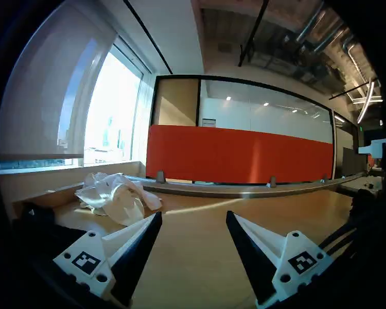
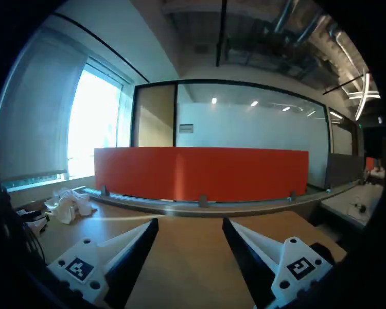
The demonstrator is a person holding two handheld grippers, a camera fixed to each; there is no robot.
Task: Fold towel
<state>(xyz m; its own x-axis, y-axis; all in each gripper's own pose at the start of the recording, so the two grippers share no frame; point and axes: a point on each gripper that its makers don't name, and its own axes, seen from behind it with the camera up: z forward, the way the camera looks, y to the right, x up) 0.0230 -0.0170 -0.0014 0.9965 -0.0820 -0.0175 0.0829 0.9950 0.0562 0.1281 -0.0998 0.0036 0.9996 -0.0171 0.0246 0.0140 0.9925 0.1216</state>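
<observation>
A crumpled white towel (image 1: 116, 195) lies on the wooden table (image 1: 203, 252) at the left, near the window, just beyond my left gripper's left finger. My left gripper (image 1: 194, 216) stands open over bare wood with nothing between its fingers. In the right gripper view the same crumpled towel (image 2: 67, 205) lies farther off at the far left of the table (image 2: 193, 257). My right gripper (image 2: 190, 221) is open too, empty, low over the tabletop.
An orange divider panel (image 1: 239, 154) on a metal rail runs along the table's far edge (image 2: 203, 175). A bright window (image 1: 110, 123) is at the left. Another desk (image 2: 355, 203) with small items stands at the right. Dark cables (image 2: 18, 232) lie at the left edge.
</observation>
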